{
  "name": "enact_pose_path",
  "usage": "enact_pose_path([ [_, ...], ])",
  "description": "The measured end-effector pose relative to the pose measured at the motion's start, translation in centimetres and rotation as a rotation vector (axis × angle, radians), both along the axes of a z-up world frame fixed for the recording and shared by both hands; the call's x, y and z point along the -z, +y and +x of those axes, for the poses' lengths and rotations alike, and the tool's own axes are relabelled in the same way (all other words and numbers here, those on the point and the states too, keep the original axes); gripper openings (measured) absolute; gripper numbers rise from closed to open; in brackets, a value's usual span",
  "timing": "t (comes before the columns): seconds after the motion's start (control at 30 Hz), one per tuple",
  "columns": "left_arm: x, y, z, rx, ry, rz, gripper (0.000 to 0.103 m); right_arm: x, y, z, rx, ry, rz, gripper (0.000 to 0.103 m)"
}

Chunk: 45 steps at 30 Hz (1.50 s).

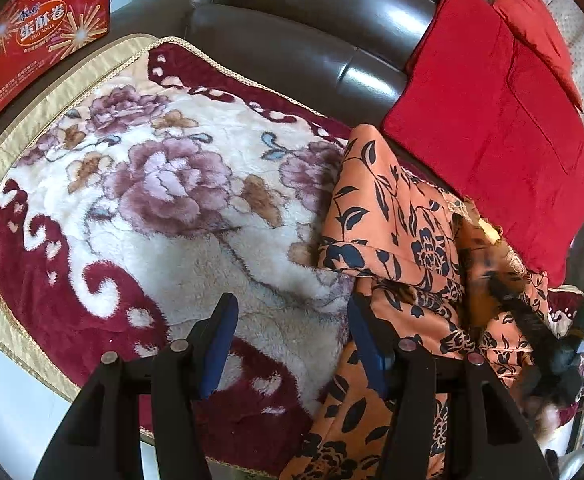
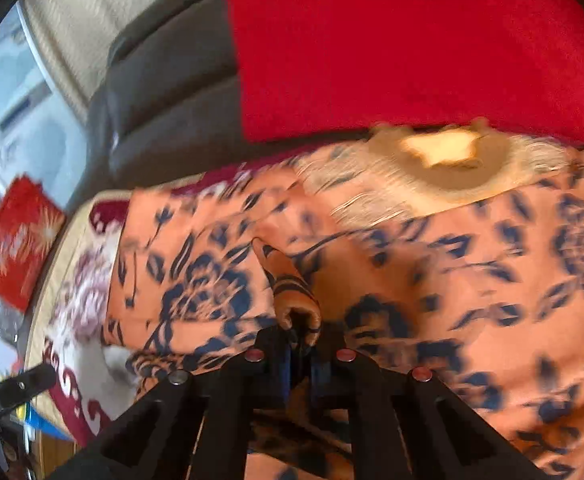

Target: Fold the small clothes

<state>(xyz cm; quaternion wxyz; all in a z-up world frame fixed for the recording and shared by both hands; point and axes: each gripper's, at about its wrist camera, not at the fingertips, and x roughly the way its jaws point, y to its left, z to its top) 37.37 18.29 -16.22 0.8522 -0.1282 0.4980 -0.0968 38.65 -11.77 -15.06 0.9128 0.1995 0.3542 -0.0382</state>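
An orange garment with a dark blue flower print (image 1: 388, 216) lies crumpled on the right side of the blanket, its pale lace collar (image 2: 444, 172) toward the red cushions. My left gripper (image 1: 292, 322) hangs open just above the blanket. Its right finger (image 1: 366, 332) is at the garment's left edge, and nothing is between the pads. In the blurred right wrist view, my right gripper (image 2: 300, 340) is shut on a pinched-up fold of the orange garment (image 2: 287, 280). A dark blurred shape (image 1: 552, 344) over the garment's right side looks like that gripper.
A plush floral blanket (image 1: 163, 184) in cream and dark red covers the seat of a dark leather sofa (image 1: 312, 40). Two red cushions (image 1: 500, 120) lean at the back right. A red snack box (image 1: 31, 32) stands at the far left.
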Motion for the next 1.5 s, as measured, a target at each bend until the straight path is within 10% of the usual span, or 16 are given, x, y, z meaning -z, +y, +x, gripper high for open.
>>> enact_pose_path([
  [0.3, -0.2, -3.9, 0.2, 0.069, -0.002, 0.025, 0.058, -7.2, -14.7, -5.0, 0.320, -0.186, 0.028, 0.006],
  [0.53, -0.5, -10.0, 0.8, 0.167, 0.001, 0.075, 0.058, -3.2, -24.4, -4.5, 0.414, -0.012, 0.092, 0.006],
  [0.7, -0.5, -13.8, 2.9, 0.209, -0.011, 0.101, 0.058, 1.8, -29.2, -6.0, 0.331, -0.008, 0.488, 0.011],
  [0.77, -0.4, -15.1, 4.1, 0.219, -0.009, 0.097, 0.058, 2.7, -31.2, -7.1, 0.341, -0.029, 0.601, 0.019],
  [0.9, 0.0, -17.8, 6.4, 0.227, -0.049, 0.152, 0.058, 1.5, -33.8, -11.5, 0.437, -0.166, 0.637, 0.080],
  [1.0, 0.8, -19.3, 8.0, 0.227, -0.042, 0.175, 0.058, -1.7, -32.5, -12.6, 0.332, -0.219, 0.506, 0.077],
  [1.17, 3.0, -21.0, 9.0, 0.229, -0.008, 0.257, 0.058, -5.1, -25.1, -9.8, 0.075, -0.187, 0.261, 0.035],
  [1.37, 4.0, -21.9, 8.6, 0.276, -0.036, 0.390, 0.061, 1.3, -23.2, -5.7, 0.146, 0.088, 0.194, 0.032],
  [1.4, 3.8, -21.6, 8.6, 0.278, -0.035, 0.390, 0.061, 2.0, -23.5, -6.0, 0.160, 0.091, 0.201, 0.017],
  [1.5, 3.0, -20.9, 7.8, 0.276, -0.045, 0.366, 0.061, 1.4, -23.9, -7.5, 0.151, 0.047, 0.262, 0.016],
])
